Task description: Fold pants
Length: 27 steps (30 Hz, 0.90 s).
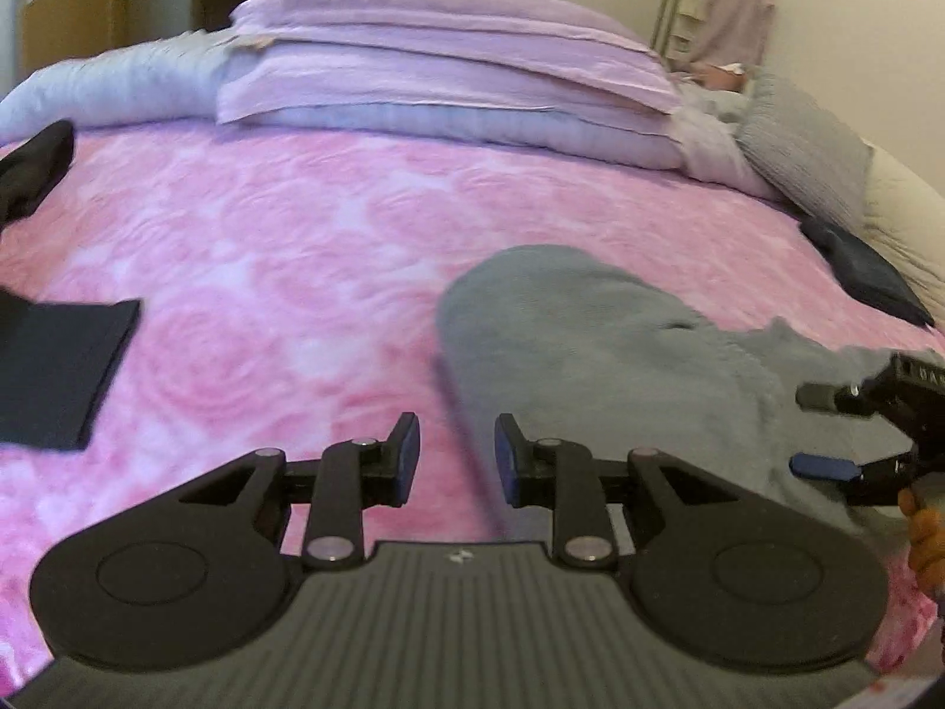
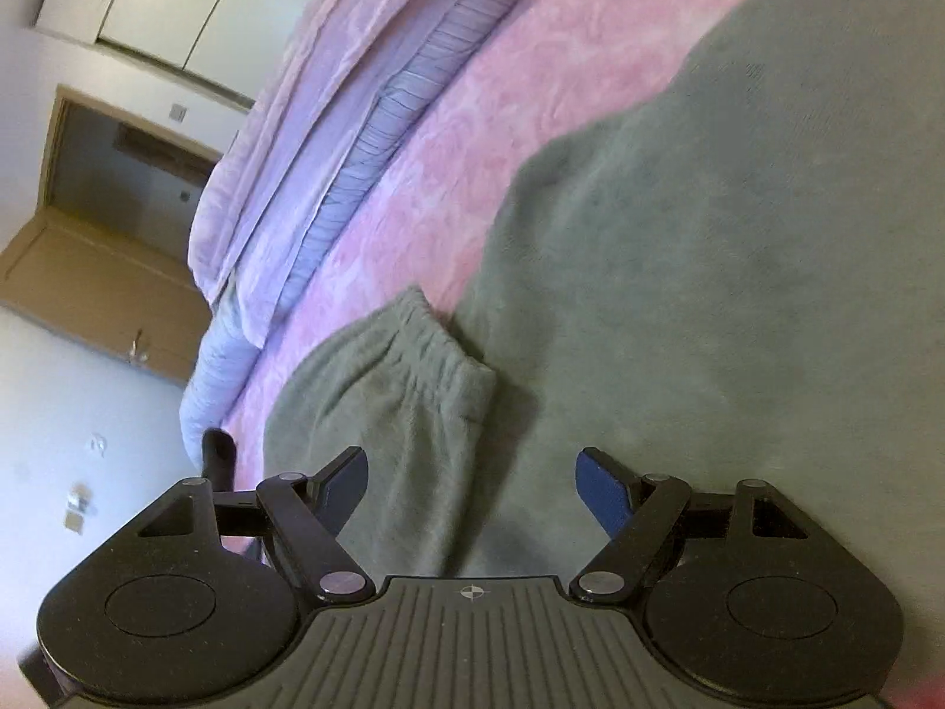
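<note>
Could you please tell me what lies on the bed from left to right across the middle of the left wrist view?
Folded black garment → bare pink bedspread → grey pants → right tool at the picture's edge.

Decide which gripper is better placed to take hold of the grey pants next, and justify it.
Right. The right gripper is open directly over the grey pants, the cuffed end between its fingers. The left gripper sits at the cloth's edge, mostly over the pink bedspread.
</note>
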Motion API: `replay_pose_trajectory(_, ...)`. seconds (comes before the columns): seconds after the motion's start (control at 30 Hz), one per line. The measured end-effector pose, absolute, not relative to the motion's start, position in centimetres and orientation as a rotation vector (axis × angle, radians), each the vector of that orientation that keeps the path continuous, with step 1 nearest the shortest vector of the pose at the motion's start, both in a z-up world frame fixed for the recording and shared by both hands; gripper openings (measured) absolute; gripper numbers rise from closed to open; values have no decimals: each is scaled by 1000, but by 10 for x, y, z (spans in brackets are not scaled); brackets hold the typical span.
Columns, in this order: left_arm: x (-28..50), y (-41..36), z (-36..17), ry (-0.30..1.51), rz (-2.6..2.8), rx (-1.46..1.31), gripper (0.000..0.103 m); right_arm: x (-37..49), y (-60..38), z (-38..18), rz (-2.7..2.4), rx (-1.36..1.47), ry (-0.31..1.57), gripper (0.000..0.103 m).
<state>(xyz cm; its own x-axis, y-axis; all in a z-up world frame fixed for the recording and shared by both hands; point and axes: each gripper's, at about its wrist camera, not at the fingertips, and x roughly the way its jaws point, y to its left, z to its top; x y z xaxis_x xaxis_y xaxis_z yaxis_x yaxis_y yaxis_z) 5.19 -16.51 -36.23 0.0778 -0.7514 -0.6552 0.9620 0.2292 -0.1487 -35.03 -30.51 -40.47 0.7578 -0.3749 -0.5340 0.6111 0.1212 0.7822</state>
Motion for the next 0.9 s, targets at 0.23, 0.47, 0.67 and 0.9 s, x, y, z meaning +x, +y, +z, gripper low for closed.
replay_pose_trajectory(0.23,78,-150,-368,746,-1288,347,23,-312,-321,-419,-660,1329,209,51)
replay_pose_trajectory(0.47,101,-151,-381,818,-1252,314,23,-306,-310,-425,-563,1282,96,39)
replay_pose_trajectory(0.67,97,-152,-384,830,-1274,309,23,-284,-296,-387,-595,1056,52,8)
replay_pose_trajectory(0.9,98,-151,-383,826,-1270,298,23,-264,-289,-384,-757,1004,340,60)
